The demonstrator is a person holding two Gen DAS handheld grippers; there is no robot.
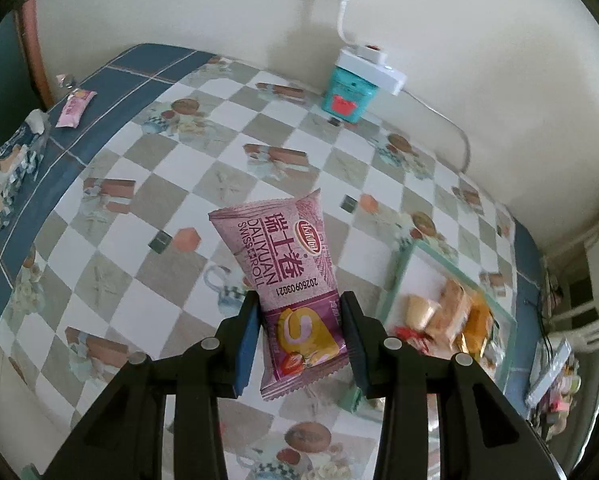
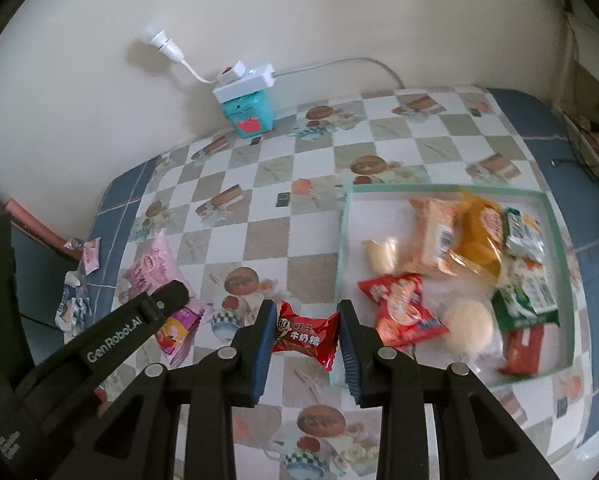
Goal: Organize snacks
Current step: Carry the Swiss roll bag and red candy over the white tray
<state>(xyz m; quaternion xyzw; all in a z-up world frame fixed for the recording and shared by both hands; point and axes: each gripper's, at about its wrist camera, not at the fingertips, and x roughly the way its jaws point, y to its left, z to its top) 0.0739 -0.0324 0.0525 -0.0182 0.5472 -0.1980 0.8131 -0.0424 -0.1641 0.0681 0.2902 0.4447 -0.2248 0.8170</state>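
Observation:
My left gripper (image 1: 301, 312) is shut on a purple Swiss-roll snack pack (image 1: 287, 276), held upright above the checkered tablecloth. In the right wrist view the same pink-purple pack (image 2: 155, 276) shows at the left, with the left gripper (image 2: 181, 292) over it. My right gripper (image 2: 305, 316) is shut on a small red milk-candy wrapper (image 2: 305, 334), held above the table just left of the tray. The shallow green-rimmed tray (image 2: 555, 232) holds several snack packs: red, orange, green and pale ones. The tray (image 1: 395, 280) also appears blurred at the right in the left wrist view.
A teal box (image 2: 251, 114) with a white power strip (image 2: 245, 80) on top stands against the wall at the back. A small pink packet (image 1: 75, 108) and crumpled wrappers (image 1: 17, 156) lie near the table's left edge. A cable runs along the wall.

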